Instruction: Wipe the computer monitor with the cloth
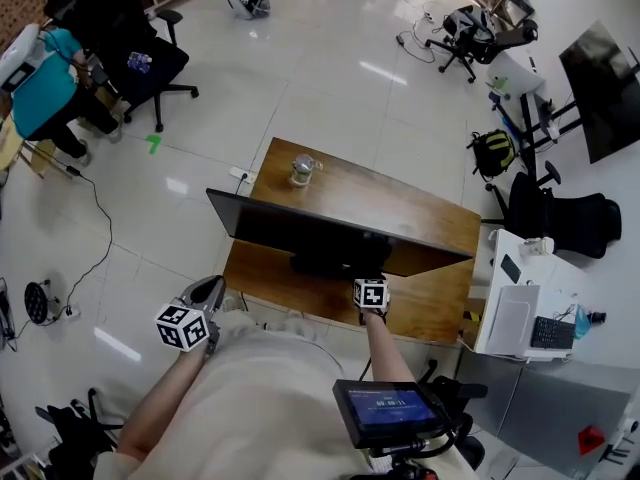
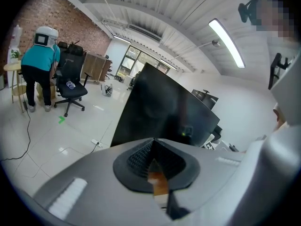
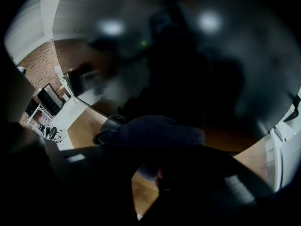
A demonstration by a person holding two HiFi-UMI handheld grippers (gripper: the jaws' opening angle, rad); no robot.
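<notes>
At the near edge of the desk, my right gripper is clenched on a dark cloth, which bunches out past the jaw tips. It sits low against the black screen of the monitor, and the screen fills nearly all of the right gripper view. My left gripper is held off the desk's left corner, close to the body. Its jaws are pressed together with nothing between them, and it points toward the monitor's left edge without touching it. The monitor stands across the middle of the wooden desk with its screen facing me, and it blocks my sight of the desk strip behind its base. Beyond it, a glass jar stands alone near the far edge. Farther off, across the pale floor, a black office chair sits beside a person in a teal top.
</notes>
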